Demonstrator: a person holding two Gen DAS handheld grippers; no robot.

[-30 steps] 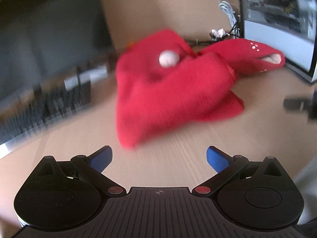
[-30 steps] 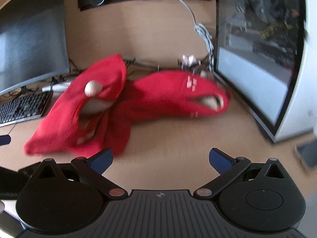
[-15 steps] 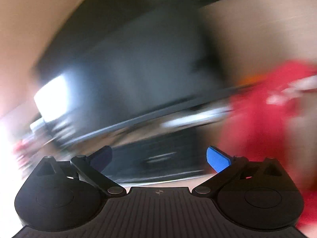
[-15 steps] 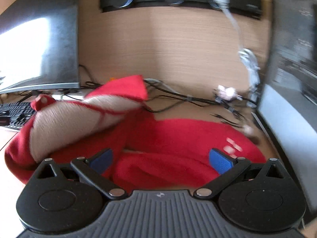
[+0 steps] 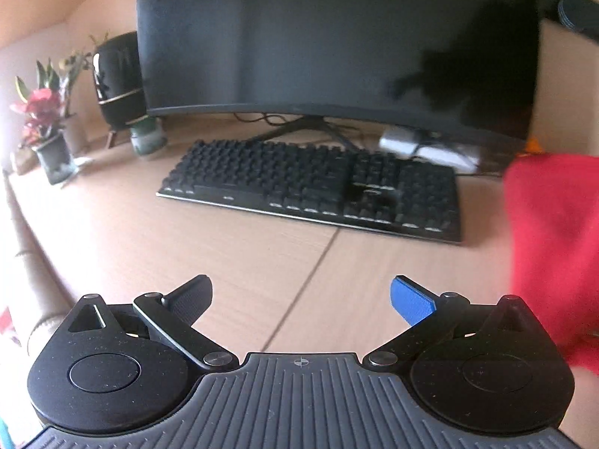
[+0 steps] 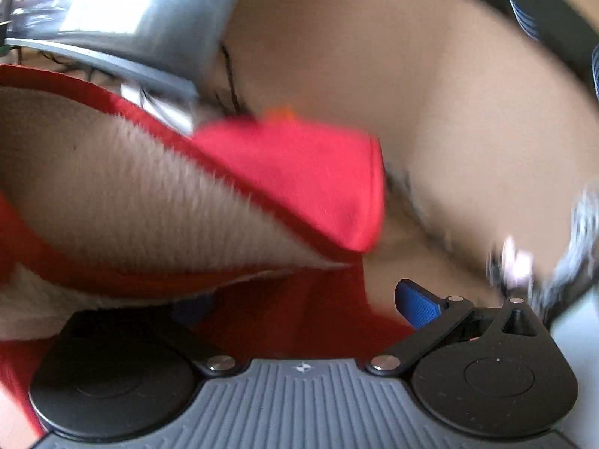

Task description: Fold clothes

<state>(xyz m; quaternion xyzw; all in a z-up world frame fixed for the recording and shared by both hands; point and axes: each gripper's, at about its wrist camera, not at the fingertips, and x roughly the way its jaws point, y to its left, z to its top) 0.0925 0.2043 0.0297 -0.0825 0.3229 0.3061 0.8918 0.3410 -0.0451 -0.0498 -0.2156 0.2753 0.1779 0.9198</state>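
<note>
Red fleece garment [image 6: 299,179] is lying on the wooden desk [image 5: 262,254], right of the keyboard [image 5: 314,187]. Left gripper [image 5: 301,299] is hovering spread and empty; right gripper [image 6: 303,307] is gaping wide against the fabric.

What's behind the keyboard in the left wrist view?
Behind the keyboard stands a dark monitor on a stand with cables. A pale object sits under its right end; the monitor hides anything further back.

I see a dark monitor [image 5: 329,37] filling the upper frame, with a black keyboard [image 5: 310,191] on the desk [image 5: 187,254] below it. At far left stand a potted flower [image 5: 45,127] and a black speaker [image 5: 118,78].
</note>
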